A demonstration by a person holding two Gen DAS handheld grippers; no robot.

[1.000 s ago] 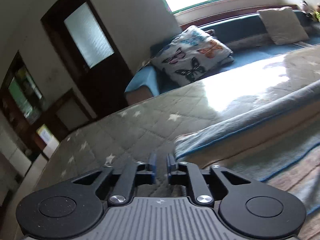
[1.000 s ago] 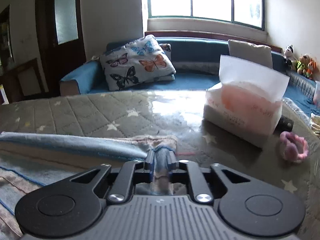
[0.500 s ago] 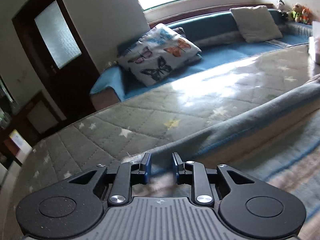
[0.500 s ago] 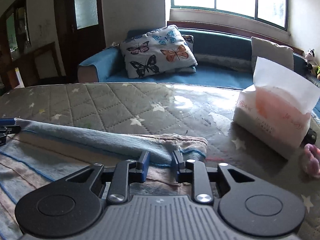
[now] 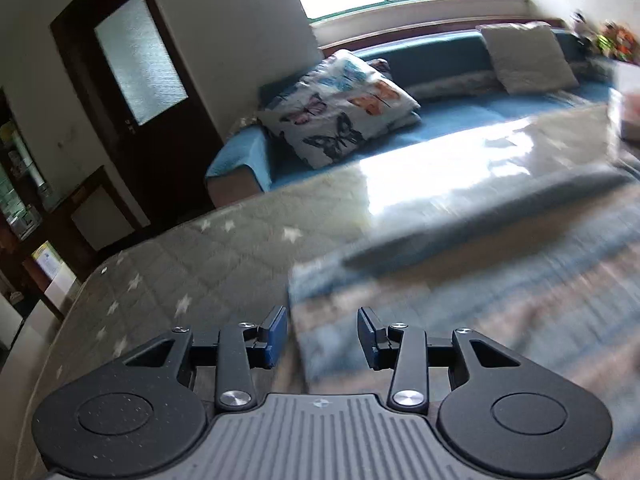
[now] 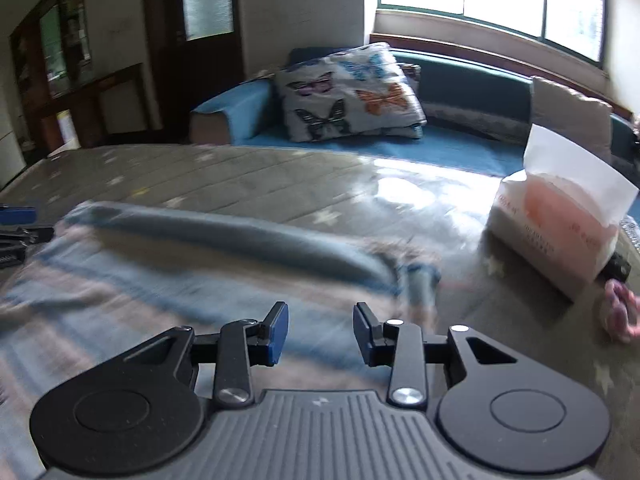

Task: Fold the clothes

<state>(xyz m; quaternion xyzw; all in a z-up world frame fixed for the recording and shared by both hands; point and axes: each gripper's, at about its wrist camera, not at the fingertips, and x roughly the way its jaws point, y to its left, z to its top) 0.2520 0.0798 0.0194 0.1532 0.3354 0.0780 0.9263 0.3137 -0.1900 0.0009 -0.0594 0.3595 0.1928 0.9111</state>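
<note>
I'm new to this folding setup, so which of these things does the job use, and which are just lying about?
For the job:
cloth
left gripper, open
right gripper, open

Lying about:
tissue pack
butterfly pillow
pink ring
sofa

One striped cloth, two cushions, one tissue pack

The striped cloth is motion-blurred; its far right end perhaps bunched.
</note>
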